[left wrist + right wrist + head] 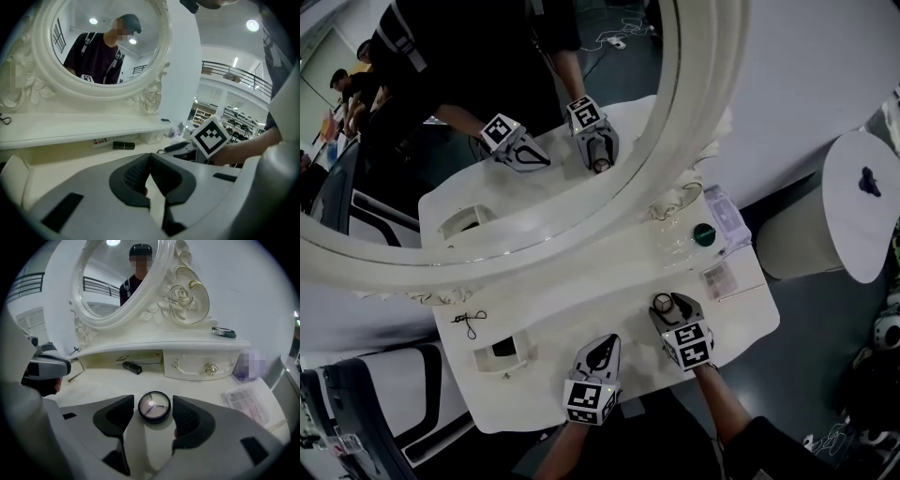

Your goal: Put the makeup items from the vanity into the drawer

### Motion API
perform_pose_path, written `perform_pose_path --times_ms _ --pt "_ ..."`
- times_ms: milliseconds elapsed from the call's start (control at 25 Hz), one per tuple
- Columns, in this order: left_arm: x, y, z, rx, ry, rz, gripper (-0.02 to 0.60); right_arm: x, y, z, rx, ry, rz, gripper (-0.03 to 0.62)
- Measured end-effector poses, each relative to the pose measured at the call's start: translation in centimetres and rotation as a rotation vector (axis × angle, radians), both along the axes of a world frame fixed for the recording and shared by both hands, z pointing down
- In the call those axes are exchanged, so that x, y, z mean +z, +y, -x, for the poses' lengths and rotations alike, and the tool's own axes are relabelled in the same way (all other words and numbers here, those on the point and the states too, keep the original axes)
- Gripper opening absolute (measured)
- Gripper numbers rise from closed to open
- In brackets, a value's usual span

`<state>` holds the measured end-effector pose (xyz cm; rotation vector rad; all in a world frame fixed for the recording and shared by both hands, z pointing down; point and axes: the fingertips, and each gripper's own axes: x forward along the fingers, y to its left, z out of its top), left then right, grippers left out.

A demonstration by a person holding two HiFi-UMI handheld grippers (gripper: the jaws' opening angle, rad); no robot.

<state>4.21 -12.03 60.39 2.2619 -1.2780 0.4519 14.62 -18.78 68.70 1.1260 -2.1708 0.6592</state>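
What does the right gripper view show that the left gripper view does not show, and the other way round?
Only the right gripper view: a round compact between the open jaws of the right gripper, a closed drawer and a palette. Only the left gripper view: the left gripper with jaws shut and empty. Both: the oval mirror and a black tube under the shelf.

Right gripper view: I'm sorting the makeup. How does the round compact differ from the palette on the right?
The round compact is circular with a black rim; the palette is rectangular and pale. The compact lies between the open jaws of the right hand-held gripper; the palette lies apart, off to the right. Both lie flat on the vanity top.
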Motion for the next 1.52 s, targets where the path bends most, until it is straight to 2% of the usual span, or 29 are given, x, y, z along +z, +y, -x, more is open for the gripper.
perform_pose_path --times_ms 240,560,760,1080,1320,1520 --pt "0.1 -0.1 0.1 -0.009 0.005 0.007 0.015 0.5 -0.6 -0.2 -0.016 0.059 0.005 0.249" --pt "-0.3 -0.3 0.2 -0.012 0.009 -0.005 0.015 0.4 -0.7 -0.1 -0.021 0.049 0.006 0.238" --pt "-1.6 -0.4 0.5 -0.022 0.011 -0.034 0.015 -0.6 -0.3 -0.3 0.017 -0.009 0.006 0.236" --pt "-5.3 -0.8 1.1 -0.056 0.018 -0.113 0.015 -6.1 1.0 -0.9 0.077 -0.075 -0.117 0.236" --pt "-8.1 -0.2 1.2 -0.067 0.029 -0.176 0.015 -11.1 2.8 -1.2 0.148 -0.178 -0.189 0.236" --pt "-10.1 0.6 1.1 -0.061 0.039 -0.22 0.015 -15.3 3.8 -1.6 0.182 -0.232 -0.291 0.236"
